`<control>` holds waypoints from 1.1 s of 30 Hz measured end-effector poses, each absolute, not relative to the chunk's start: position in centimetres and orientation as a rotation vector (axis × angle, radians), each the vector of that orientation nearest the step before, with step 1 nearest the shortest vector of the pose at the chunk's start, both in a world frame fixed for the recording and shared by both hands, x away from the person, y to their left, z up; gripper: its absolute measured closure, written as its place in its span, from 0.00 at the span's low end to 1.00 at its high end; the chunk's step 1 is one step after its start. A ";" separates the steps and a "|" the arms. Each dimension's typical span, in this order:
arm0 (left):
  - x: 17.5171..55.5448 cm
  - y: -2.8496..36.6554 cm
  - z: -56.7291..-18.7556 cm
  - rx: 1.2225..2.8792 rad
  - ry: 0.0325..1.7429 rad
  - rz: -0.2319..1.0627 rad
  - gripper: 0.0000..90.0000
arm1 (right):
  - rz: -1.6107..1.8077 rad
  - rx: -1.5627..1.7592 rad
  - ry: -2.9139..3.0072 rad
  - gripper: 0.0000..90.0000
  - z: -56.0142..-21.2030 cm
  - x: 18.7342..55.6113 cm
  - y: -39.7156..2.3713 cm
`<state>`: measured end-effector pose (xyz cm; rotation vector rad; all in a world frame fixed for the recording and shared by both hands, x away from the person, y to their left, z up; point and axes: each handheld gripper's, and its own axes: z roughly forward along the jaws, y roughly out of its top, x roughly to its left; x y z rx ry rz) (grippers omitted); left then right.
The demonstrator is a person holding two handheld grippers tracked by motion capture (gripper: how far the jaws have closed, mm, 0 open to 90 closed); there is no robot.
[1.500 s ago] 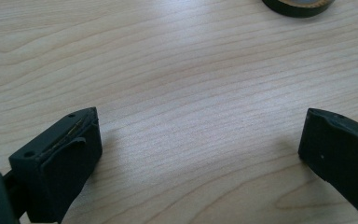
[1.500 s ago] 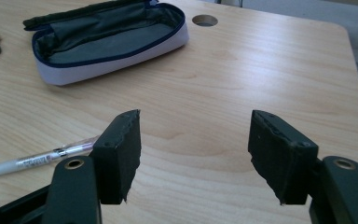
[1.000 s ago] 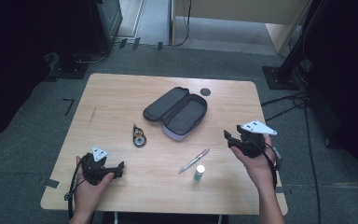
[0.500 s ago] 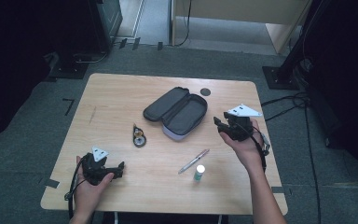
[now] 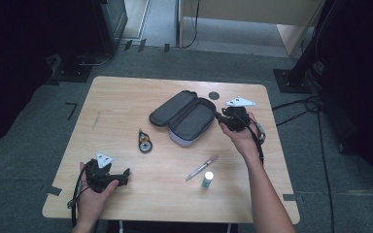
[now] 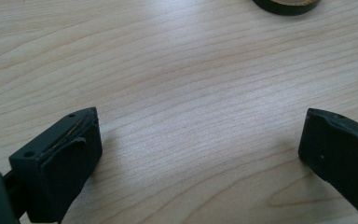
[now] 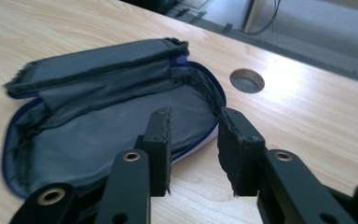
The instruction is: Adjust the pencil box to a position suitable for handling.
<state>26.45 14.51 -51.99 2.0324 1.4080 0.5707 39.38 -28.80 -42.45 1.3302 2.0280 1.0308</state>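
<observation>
Pouch point(image 5: 187, 116), dark grey and unzipped flat, lay mid-table in the high view with bare wood around it; the right gripper point(image 5: 222, 119) sat at its right edge, the left gripper point(image 5: 124, 175) near the table's point(image 5: 126, 97) front-left corner. Left gripper view: jaws spread wide over bare wood; right gripper view: jaws part-open, empty, at the pouch's blue-trimmed rim point(image 7: 200, 142).

Wooden table point(image 5: 126, 97), open grey case point(image 5: 184, 116), pen point(image 5: 201, 168), small bottle point(image 5: 207, 180), tape roll point(image 5: 144, 143)

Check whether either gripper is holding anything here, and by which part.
Nothing is held. The left gripper is open over bare table. The right gripper is open at the rim of the open case, gripping nothing.
</observation>
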 end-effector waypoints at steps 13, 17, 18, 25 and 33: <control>26.4 14.5 -52.0 2.033 1.407 0.570 0.00 | 0.925 1.458 2.073 0.77 -45.8 44.0 -28.2; 26.4 14.5 -52.0 2.033 1.406 0.570 0.00 | 0.936 1.515 2.078 0.77 -46.5 44.8 -28.0; 26.4 14.5 -52.0 2.033 1.406 0.570 0.00 | 0.936 1.515 2.078 0.77 -46.5 44.8 -28.0; 26.4 14.5 -52.0 2.033 1.406 0.570 0.00 | 0.918 1.620 2.048 0.79 -47.4 45.5 -27.7; 26.4 14.5 -52.0 2.033 1.406 0.570 0.00 | 0.935 1.756 2.013 0.97 -48.1 45.1 -28.2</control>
